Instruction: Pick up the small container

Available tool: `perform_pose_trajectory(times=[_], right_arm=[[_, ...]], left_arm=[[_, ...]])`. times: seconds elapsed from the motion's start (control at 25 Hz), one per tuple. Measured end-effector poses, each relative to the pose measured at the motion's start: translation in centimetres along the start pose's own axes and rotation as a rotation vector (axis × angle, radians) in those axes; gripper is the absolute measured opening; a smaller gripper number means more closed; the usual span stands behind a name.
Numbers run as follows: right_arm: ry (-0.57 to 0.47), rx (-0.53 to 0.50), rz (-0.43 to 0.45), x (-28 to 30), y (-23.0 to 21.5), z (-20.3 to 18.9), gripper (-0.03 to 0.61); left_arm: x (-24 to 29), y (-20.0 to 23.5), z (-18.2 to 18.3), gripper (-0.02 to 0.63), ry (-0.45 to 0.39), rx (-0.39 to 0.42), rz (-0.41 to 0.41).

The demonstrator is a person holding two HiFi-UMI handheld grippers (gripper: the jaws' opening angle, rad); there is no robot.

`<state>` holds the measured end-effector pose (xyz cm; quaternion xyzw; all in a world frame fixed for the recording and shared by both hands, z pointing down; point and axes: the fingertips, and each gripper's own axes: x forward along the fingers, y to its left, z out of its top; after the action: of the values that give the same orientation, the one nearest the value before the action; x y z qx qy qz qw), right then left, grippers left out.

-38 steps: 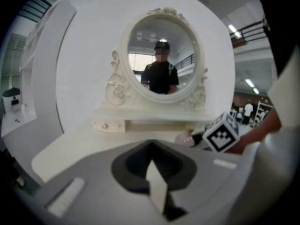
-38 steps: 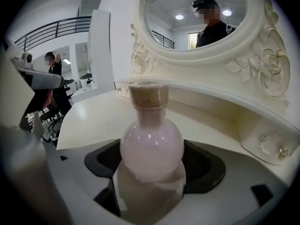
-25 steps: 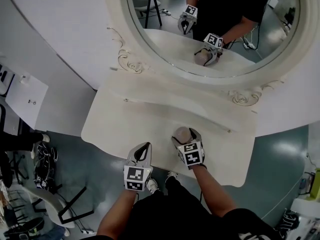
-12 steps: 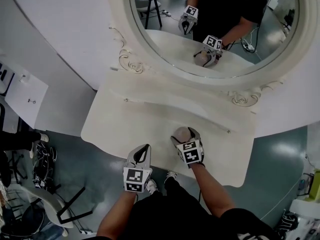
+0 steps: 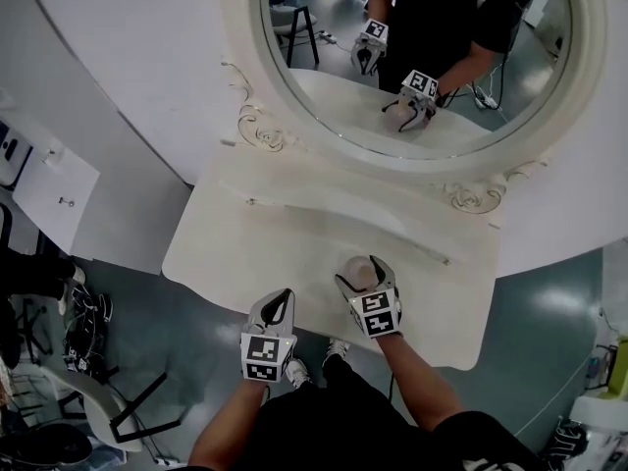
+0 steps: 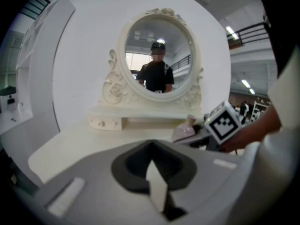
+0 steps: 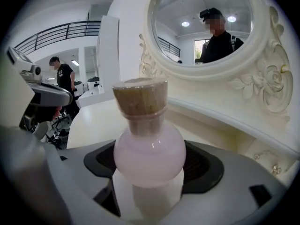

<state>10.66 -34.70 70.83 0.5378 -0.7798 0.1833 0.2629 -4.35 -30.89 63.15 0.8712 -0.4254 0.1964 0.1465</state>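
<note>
Cream dressing table (image 5: 257, 253) with ornate mirror (image 5: 314, 77)

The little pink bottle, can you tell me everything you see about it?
The little pink bottle has a round, milky-pink belly that looks like glass, a short neck and a tan cork plugging the top. The right tongs are shut on its belly, holding it over the cream dressing table. Whether its bottom touches the tabletop cannot be seen.
</note>
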Motion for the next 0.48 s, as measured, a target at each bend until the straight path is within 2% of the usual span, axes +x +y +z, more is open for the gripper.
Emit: perform_pose_trajectory(times=[0.48], right_arm=[[-0.305, 0.040, -0.040, -9.2, 0.6, 10.6, 0.359]], left_arm=[[-0.9, -0.8, 2.9, 0.006, -0.083, 0.013, -0.027]])
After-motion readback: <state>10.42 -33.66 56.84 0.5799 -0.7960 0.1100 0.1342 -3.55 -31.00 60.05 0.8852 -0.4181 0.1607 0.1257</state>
